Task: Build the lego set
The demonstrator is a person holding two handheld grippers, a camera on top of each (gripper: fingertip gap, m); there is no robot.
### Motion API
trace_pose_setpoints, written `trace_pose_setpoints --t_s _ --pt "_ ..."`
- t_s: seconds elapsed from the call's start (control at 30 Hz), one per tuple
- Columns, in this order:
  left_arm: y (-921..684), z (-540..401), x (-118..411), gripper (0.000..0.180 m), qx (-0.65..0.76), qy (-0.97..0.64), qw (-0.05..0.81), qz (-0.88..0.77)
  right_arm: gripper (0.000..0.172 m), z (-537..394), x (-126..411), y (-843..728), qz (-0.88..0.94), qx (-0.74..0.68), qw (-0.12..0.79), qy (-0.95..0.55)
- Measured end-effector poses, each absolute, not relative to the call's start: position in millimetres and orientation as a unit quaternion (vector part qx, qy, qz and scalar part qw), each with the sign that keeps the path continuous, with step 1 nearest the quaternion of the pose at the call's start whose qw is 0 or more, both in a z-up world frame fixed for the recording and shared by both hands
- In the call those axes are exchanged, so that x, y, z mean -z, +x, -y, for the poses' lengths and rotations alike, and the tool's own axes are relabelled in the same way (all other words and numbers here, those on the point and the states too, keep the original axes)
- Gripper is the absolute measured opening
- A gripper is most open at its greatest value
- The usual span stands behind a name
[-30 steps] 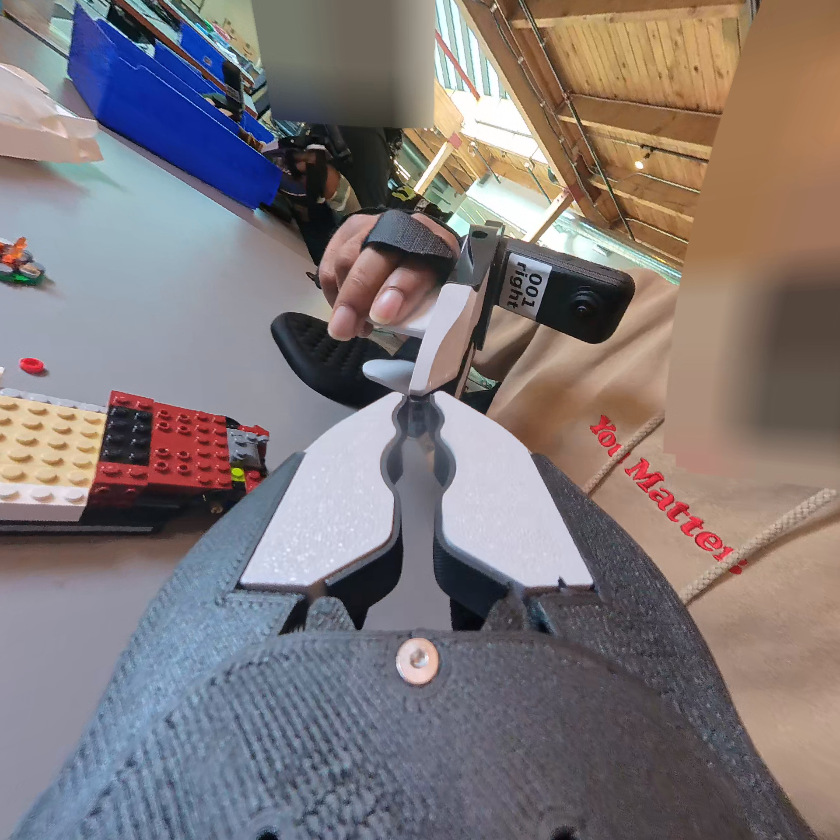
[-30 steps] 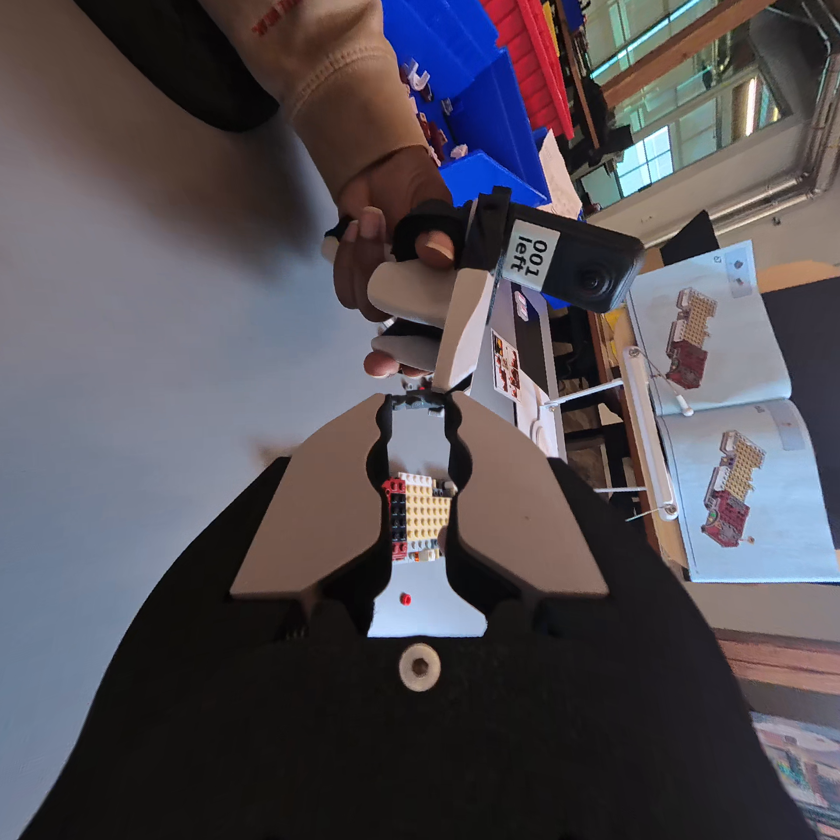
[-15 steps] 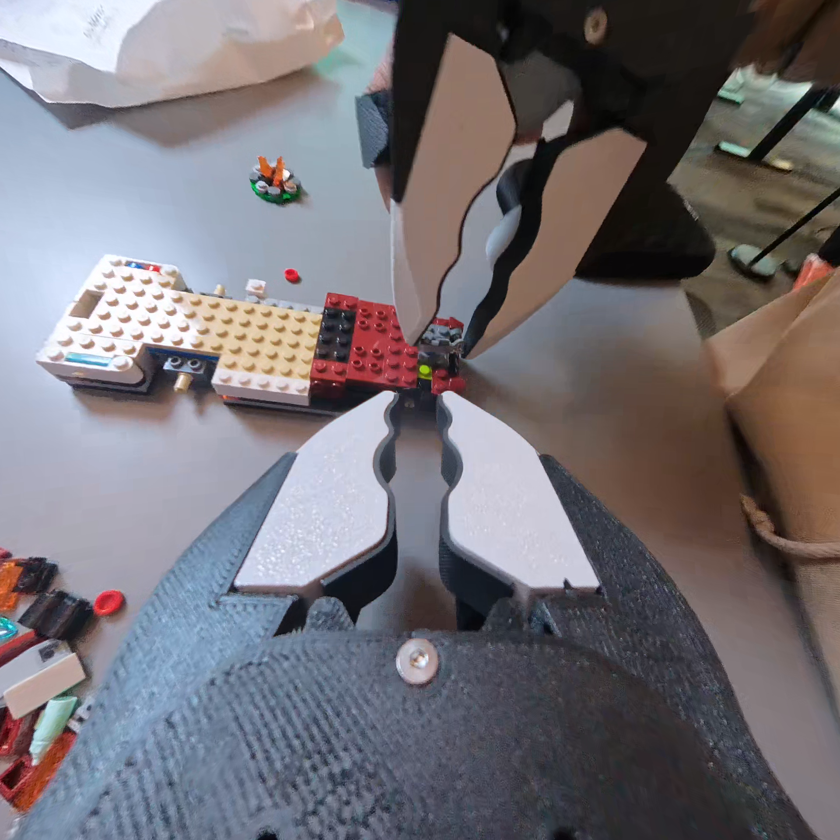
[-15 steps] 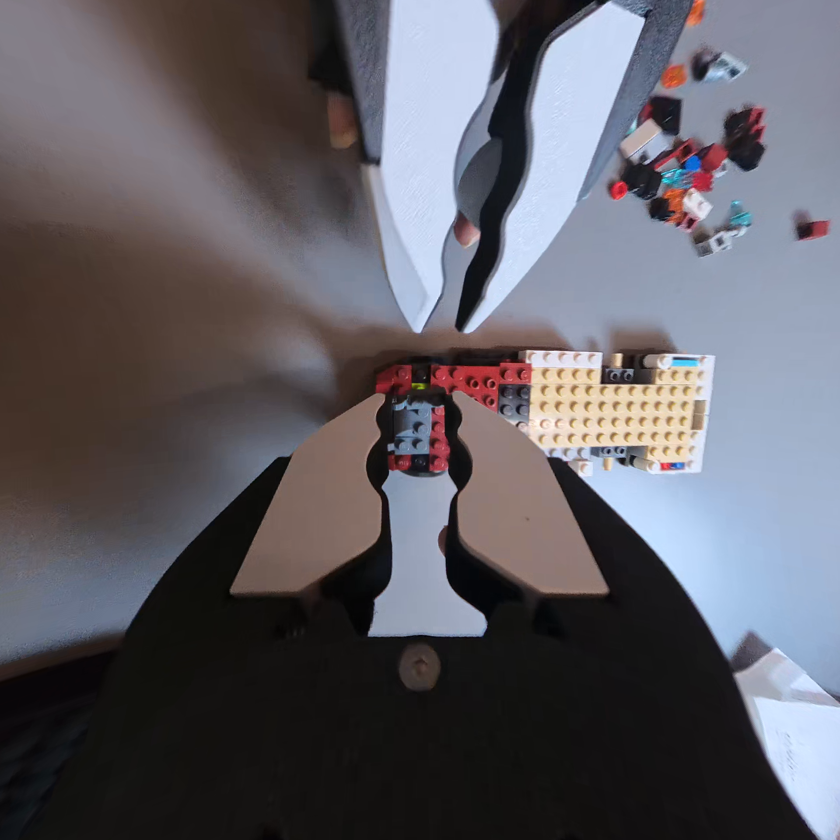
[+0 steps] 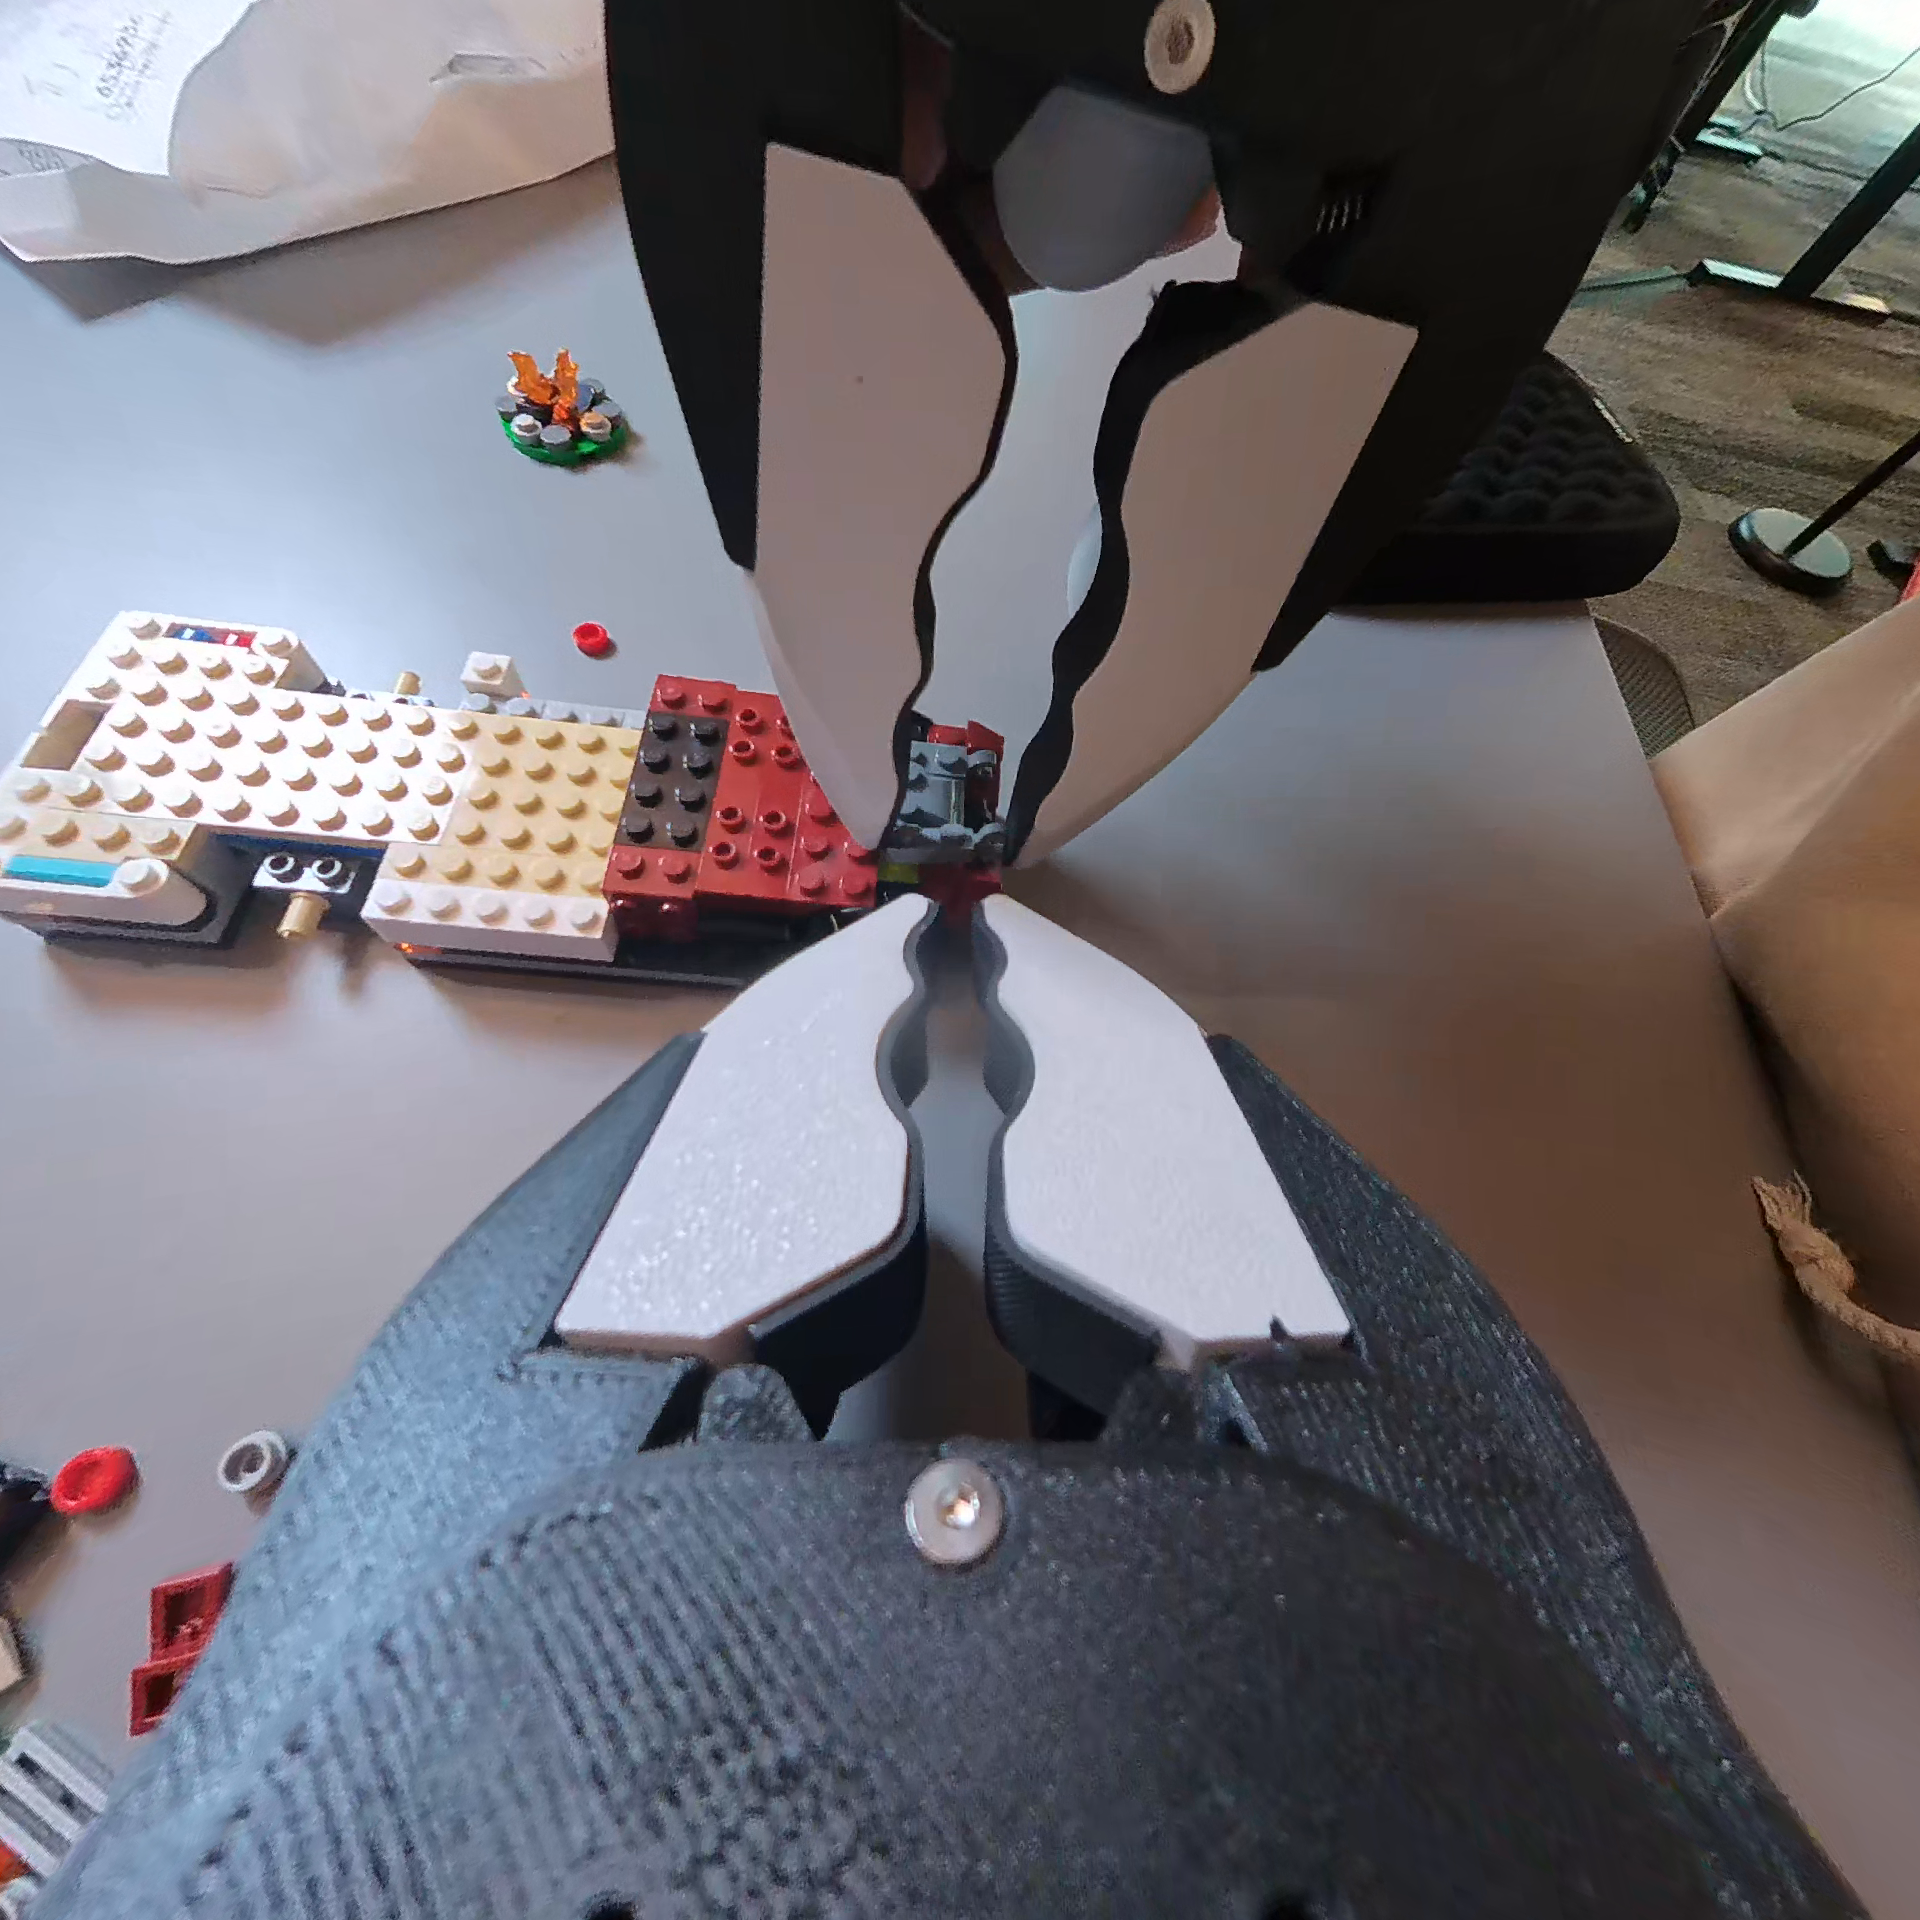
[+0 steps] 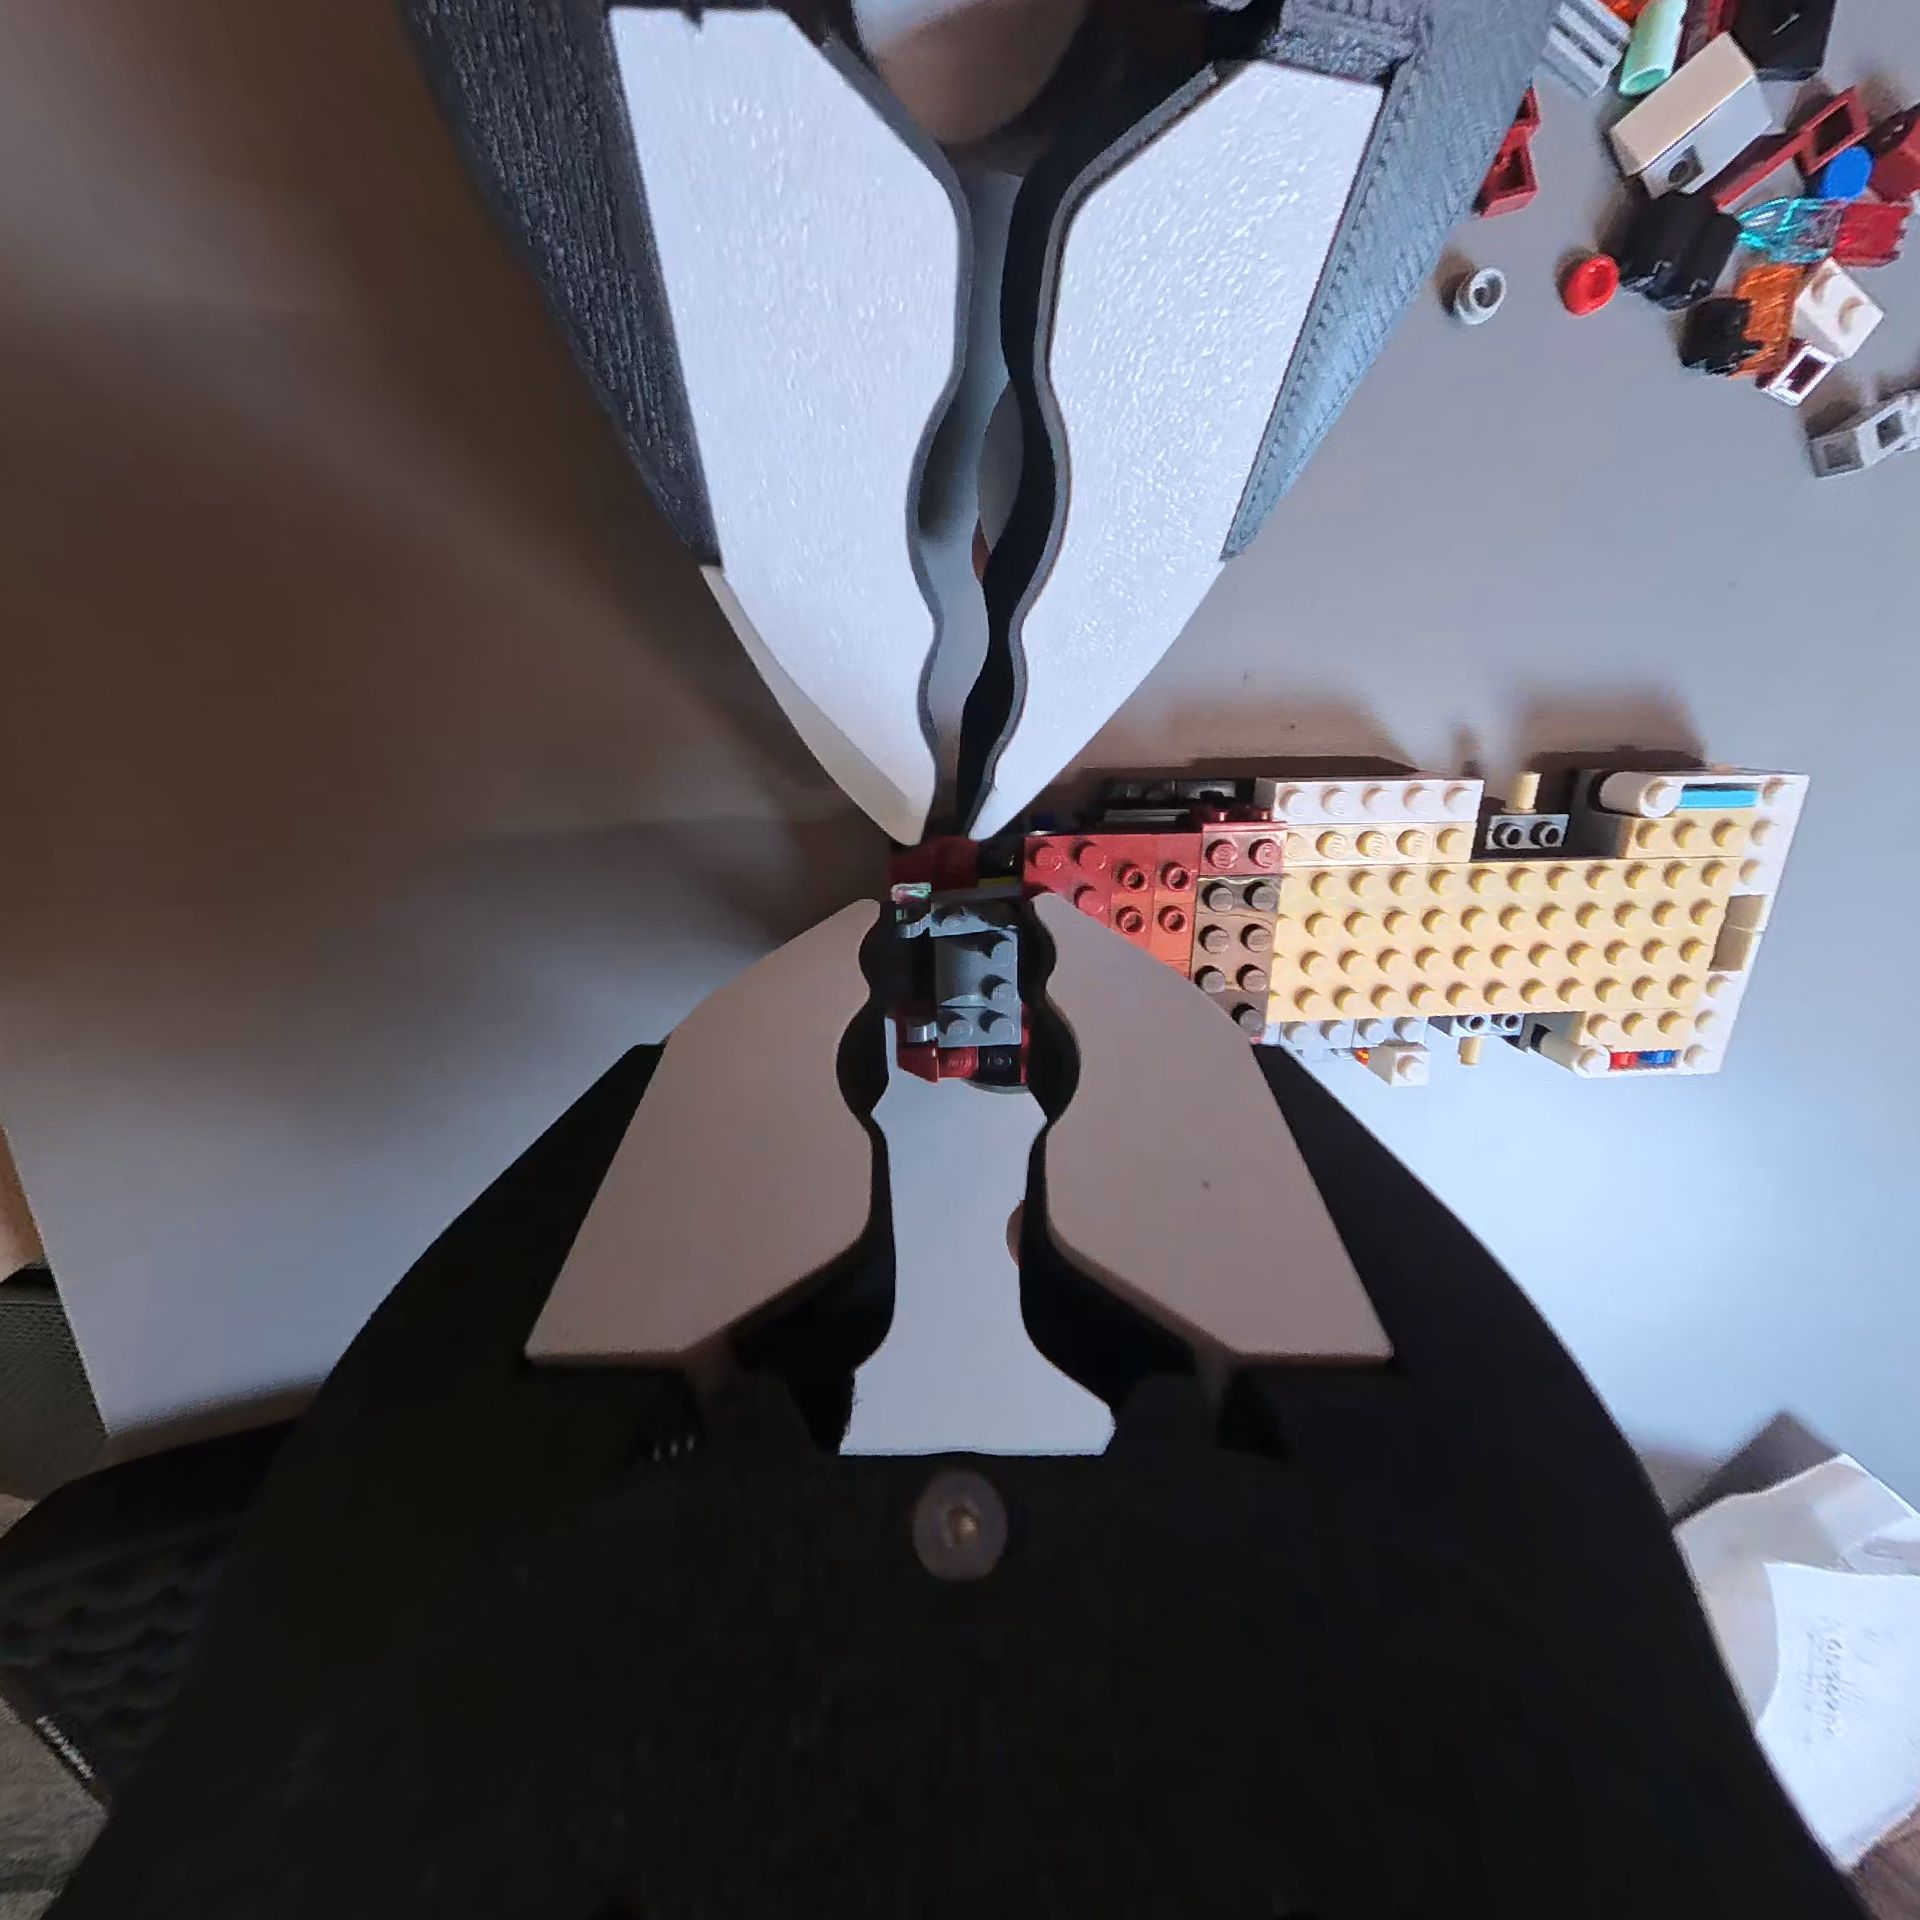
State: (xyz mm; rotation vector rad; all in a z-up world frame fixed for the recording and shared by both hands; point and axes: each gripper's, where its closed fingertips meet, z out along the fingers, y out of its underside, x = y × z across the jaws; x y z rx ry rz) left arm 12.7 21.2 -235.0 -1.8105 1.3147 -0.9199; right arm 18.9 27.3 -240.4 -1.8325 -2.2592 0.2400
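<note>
A long brick model (image 5: 499, 769) of tan, white and dark red plates lies on the grey table (image 5: 312, 1091). It also shows in the right wrist view (image 6: 1507, 935). My right gripper (image 6: 958, 909) is shut on a grey studded piece (image 6: 977, 982) at the model's dark red end, one finger on each side. From the left wrist view it comes down from above (image 5: 951, 847) around that grey piece (image 5: 940, 795). My left gripper (image 5: 956, 906) faces it, its tips nearly together and pinching a small dark red brick (image 5: 961, 894) at that same end. In the right wrist view, the left gripper (image 6: 961, 826) sits on that brick (image 6: 940, 857).
A white paper bag (image 5: 312, 114) lies at the far left. A small green round piece with orange flames (image 5: 561, 410) and a red stud (image 5: 589, 637) lie beyond the model. Several loose bricks (image 6: 1766, 208) lie to one side. The table edge and a black chair (image 5: 1507, 520) are at the right. Only a small space, under 4 cm, lies between the two pairs of fingers.
Both grippers came down from mid-air, where they faced each other, to the model's dark red end. The right kept its grey piece. The left opened wider, then closed on the dark red brick.
</note>
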Motion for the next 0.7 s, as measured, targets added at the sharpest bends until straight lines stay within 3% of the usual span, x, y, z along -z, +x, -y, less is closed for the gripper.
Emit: trace_pose_setpoints --t_s 0.53,0.7 --pt "20 -28 235 0.000 0.351 -0.709 0.367 -0.490 0.024 -27 233 20 0.759 -0.095 0.125 -0.632" --pt "22 -29 236 0.000 0.349 -0.713 0.364 -0.487 0.007 -28 228 16 0.755 -0.112 0.142 -0.631"
